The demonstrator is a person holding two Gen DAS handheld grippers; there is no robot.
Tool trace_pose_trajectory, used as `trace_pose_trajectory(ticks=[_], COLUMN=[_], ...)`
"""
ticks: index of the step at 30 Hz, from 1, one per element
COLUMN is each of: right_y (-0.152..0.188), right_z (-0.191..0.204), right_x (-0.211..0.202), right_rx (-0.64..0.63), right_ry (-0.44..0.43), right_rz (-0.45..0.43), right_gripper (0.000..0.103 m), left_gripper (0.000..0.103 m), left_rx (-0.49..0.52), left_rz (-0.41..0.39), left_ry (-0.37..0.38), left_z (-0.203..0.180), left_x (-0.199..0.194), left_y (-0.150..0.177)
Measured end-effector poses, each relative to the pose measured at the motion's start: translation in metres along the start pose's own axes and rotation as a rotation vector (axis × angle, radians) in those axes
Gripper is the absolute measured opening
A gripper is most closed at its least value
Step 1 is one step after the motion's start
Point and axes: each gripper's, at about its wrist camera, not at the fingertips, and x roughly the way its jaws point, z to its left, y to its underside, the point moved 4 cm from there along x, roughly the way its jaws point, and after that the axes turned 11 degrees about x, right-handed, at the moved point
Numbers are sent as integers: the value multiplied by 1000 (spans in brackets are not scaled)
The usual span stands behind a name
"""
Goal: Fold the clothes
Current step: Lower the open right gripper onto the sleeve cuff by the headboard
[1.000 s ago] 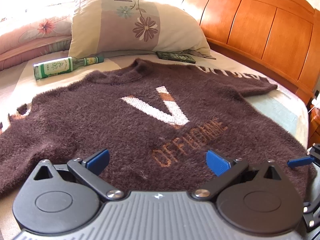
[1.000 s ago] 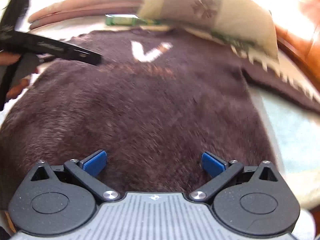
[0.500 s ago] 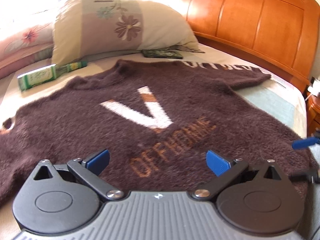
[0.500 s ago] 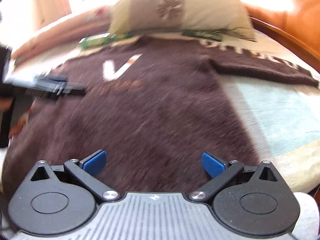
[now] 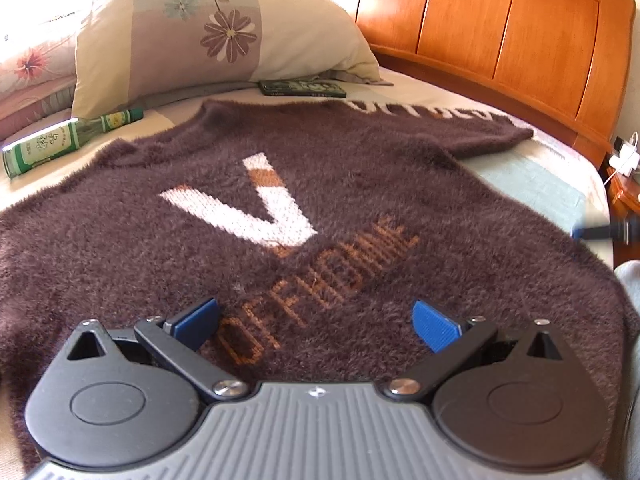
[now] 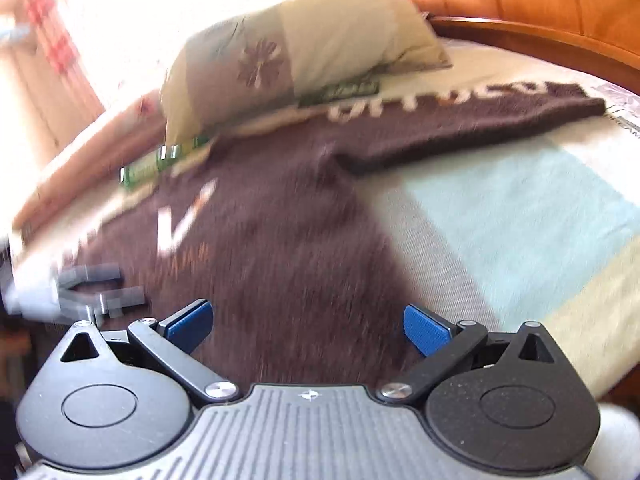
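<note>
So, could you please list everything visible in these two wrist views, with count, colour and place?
sweater: one, dark brown with a white V and orange lettering, spread flat on the bed.
bottle: one, green glass with a white label, lying beside the sweater's shoulder, below the pillow.
pillow: one, cream with flower prints, at the head of the bed.
flat pack: one, dark green, at the pillow's lower edge.
headboard: one, orange-brown wood, behind the bed.
bed cover: one, pale blue and beige blocks, under the sweater.
left hand-held gripper: one, black with blue pads, open over the hem.
right hand-held gripper: one, same colours, open over the sweater's edge.
</note>
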Motion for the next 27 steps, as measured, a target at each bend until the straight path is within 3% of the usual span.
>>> trace_pose_trajectory(ticks=[9, 13, 19, 27], right_y=[-93, -123, -145, -184], right_z=[-87, -122, -169, -192], right_x=[40, 49, 56, 75], right_rx=[323, 360, 496, 497], right_ry=[-11, 26, -57, -102], right_rz=[-97, -151, -228, -276], right_gripper=[103, 103, 103, 103], left_gripper=[102, 102, 102, 102], left_rx=[30, 37, 39, 28], left_rz=[-2, -5, 1, 8], left_ry=[-15, -39, -46, -21], left_z=[-2, -2, 1, 6], left_x=[5, 6, 9, 10], left_y=[0, -1, 0, 2])
